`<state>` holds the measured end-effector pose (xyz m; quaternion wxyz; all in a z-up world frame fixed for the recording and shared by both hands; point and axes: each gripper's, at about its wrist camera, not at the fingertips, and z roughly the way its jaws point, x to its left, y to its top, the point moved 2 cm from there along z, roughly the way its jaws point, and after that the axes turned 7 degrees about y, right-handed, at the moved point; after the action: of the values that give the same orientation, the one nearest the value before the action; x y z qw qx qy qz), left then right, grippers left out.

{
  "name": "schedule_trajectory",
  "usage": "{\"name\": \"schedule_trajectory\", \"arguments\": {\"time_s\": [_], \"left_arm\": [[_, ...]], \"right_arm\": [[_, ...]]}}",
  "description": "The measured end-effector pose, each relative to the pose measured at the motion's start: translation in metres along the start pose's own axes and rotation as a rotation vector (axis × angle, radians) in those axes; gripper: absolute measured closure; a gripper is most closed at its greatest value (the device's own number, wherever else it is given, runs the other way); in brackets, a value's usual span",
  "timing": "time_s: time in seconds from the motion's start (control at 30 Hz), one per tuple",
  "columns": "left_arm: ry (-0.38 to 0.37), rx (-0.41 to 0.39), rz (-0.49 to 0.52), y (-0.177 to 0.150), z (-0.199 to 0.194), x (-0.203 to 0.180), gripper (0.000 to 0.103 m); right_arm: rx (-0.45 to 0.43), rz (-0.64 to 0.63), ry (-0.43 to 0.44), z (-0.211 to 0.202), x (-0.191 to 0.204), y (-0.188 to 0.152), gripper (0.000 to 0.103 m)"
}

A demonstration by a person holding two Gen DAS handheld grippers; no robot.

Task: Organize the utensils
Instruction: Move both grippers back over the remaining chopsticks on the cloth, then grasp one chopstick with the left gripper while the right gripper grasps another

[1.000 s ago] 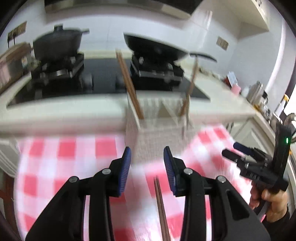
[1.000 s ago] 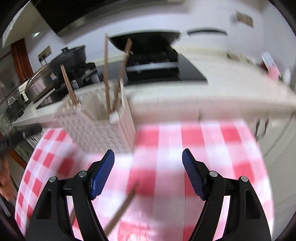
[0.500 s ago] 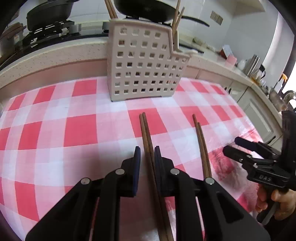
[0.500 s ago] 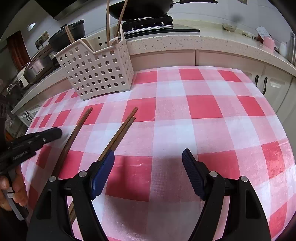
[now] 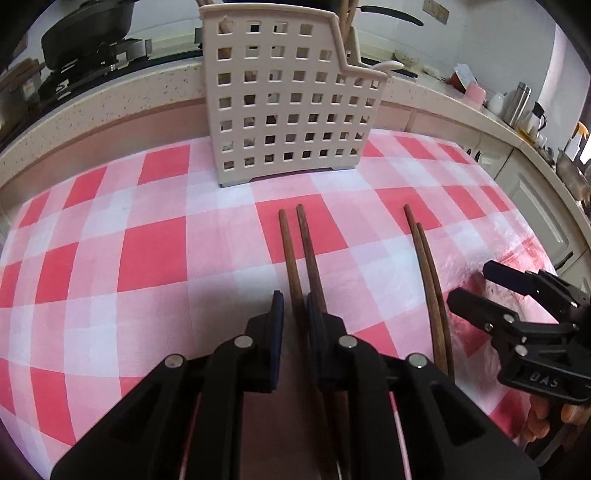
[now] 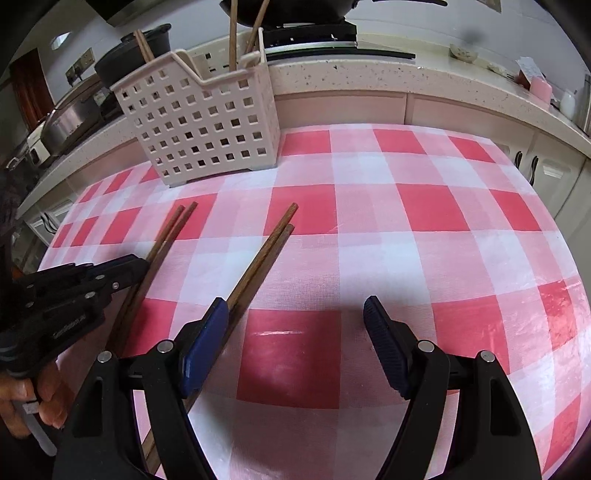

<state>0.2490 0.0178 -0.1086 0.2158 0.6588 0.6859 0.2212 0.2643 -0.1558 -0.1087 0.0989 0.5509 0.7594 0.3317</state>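
Two pairs of brown wooden chopsticks lie on the red-and-white checked cloth (image 5: 147, 258). My left gripper (image 5: 295, 310) is low over the left pair (image 5: 299, 251), its blue pads shut around them while they rest on the cloth. The same grip shows from the side in the right wrist view, left gripper (image 6: 136, 264) on the left pair (image 6: 166, 240). My right gripper (image 6: 295, 310) is open; the right pair (image 6: 266, 254) runs just outside and under its left finger (image 6: 207, 339), not between the pads. A white perforated basket (image 5: 288, 103) stands behind, with chopsticks (image 6: 232, 33) upright in it.
Behind the table runs a speckled counter (image 6: 406, 74) with a stove, a black pot (image 5: 88, 29) and a wok. Bottles and cups (image 5: 517, 103) crowd the counter's right end. Cabinet doors (image 6: 546, 173) are close to the table's right edge.
Both grippers have come down close to the cloth. The left jaws have narrowed from wide to shut around the left chopstick pair. The right jaws kept their wide gap.
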Motion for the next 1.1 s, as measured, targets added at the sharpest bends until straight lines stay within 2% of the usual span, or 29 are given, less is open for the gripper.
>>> {"name": "schedule_trajectory", "arguments": {"time_s": [0.1, 0.4, 0.43, 0.5, 0.7, 0.77, 0.83, 1.1], "left_arm": [[0.011, 0.0, 0.009, -0.001, 0.0, 0.002, 0.095], [0.006, 0.01, -0.018, -0.004, -0.003, 0.008, 0.095], [0.01, 0.012, -0.019, -0.004, -0.004, 0.009, 0.095], [0.015, 0.013, -0.022, -0.005, -0.005, 0.01, 0.094], [0.016, 0.016, -0.03, -0.007, -0.006, 0.014, 0.094], [0.017, 0.017, -0.027, -0.007, -0.006, 0.014, 0.094], [0.014, 0.019, -0.028, -0.008, -0.007, 0.014, 0.094], [0.013, 0.02, -0.019, -0.007, -0.006, 0.015, 0.095]], "right_arm": [[-0.001, -0.004, -0.032, 0.003, 0.003, 0.001, 0.032], [-0.005, -0.054, -0.1, 0.008, 0.009, 0.004, 0.032], [-0.004, -0.058, -0.104, 0.008, 0.009, 0.004, 0.041], [0.002, -0.074, -0.114, 0.009, 0.008, 0.003, 0.05], [0.008, -0.098, -0.108, 0.007, 0.011, 0.002, 0.054], [0.008, -0.123, -0.077, 0.009, 0.015, 0.002, 0.064], [0.012, -0.159, -0.038, 0.009, 0.02, 0.001, 0.081], [0.034, -0.235, 0.032, 0.009, 0.02, 0.003, 0.091]]}}
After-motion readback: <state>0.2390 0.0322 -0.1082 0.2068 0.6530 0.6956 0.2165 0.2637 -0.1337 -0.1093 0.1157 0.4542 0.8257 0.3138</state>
